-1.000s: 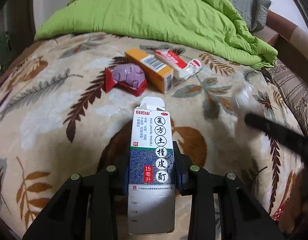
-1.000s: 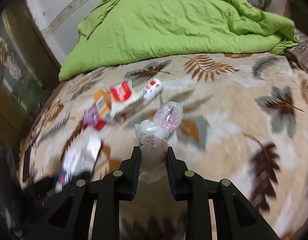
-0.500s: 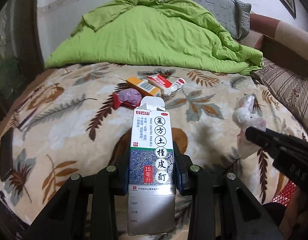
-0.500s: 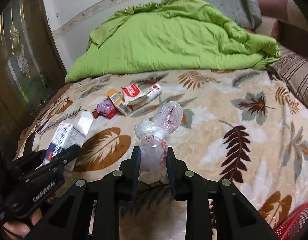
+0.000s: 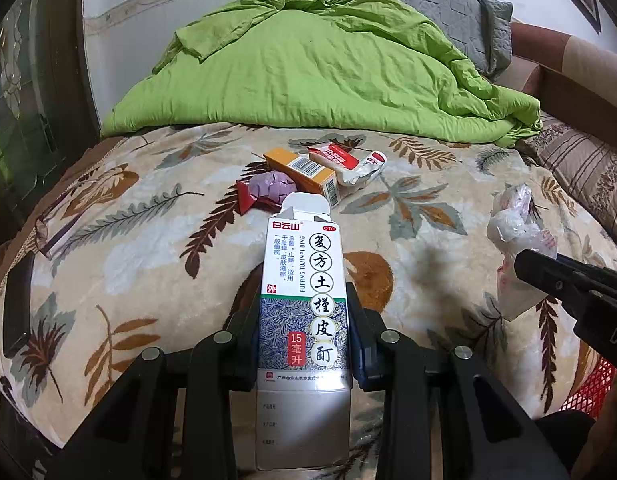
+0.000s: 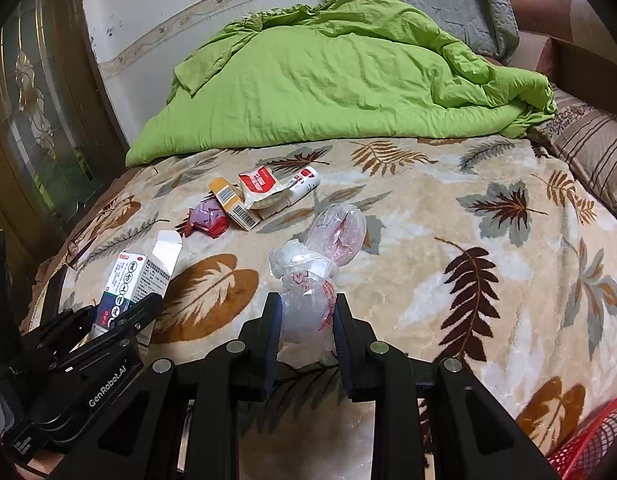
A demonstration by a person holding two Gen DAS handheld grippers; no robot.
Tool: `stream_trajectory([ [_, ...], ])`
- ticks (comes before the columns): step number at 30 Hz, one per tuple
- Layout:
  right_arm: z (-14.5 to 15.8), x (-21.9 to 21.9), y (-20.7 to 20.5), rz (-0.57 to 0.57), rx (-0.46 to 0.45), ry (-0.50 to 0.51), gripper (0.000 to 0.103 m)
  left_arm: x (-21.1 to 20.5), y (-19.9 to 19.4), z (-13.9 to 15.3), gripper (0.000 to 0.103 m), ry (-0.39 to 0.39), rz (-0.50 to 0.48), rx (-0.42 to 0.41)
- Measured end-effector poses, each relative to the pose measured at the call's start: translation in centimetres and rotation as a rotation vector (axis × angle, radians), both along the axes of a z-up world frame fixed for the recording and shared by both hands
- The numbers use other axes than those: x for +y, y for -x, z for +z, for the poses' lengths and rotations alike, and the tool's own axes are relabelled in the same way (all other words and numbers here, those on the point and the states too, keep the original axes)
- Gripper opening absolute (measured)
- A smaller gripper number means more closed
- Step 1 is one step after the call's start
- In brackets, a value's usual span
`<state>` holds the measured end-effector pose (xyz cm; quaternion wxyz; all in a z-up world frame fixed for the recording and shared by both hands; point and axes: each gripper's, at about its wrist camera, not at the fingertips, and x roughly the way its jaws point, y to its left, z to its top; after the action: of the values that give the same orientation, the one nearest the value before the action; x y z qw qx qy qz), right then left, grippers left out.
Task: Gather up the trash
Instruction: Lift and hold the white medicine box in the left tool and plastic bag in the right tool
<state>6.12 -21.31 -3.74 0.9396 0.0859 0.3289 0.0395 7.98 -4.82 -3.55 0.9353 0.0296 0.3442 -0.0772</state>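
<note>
Trash split three ways: white medicine carton pinched in left gripper, flap end open; crumpled clear plastic bag pinched in right gripper. Both held above the leaf-print blanket. On the blanket: orange box, purple-and-red wrapper, red-and-white pouch, squeezed tube, clustered near the green quilt. Red mesh basket at lower right edge.

Lime-green quilt, beige leaf-patterned blanket, white-and-blue medicine box, orange carton.
</note>
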Motion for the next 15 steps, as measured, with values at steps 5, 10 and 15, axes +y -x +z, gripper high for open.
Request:
stream_trajectory([
  [5, 0.04, 0.29, -0.01, -0.005, -0.006, 0.014, 0.027, -0.43, -0.26, -0.1, 0.033, -0.021, -0.007, -0.015],
  [10, -0.07, 0.16, -0.29, -0.004, 0.006, 0.005, 0.027, -0.54, -0.38, -0.2, 0.033, -0.019, -0.009, -0.01],
  [15, -0.38, 0.08, -0.9, 0.004, 0.024, 0.007, 0.027, -0.63, -0.66, -0.48, 0.033, -0.017, -0.013, 0.0],
])
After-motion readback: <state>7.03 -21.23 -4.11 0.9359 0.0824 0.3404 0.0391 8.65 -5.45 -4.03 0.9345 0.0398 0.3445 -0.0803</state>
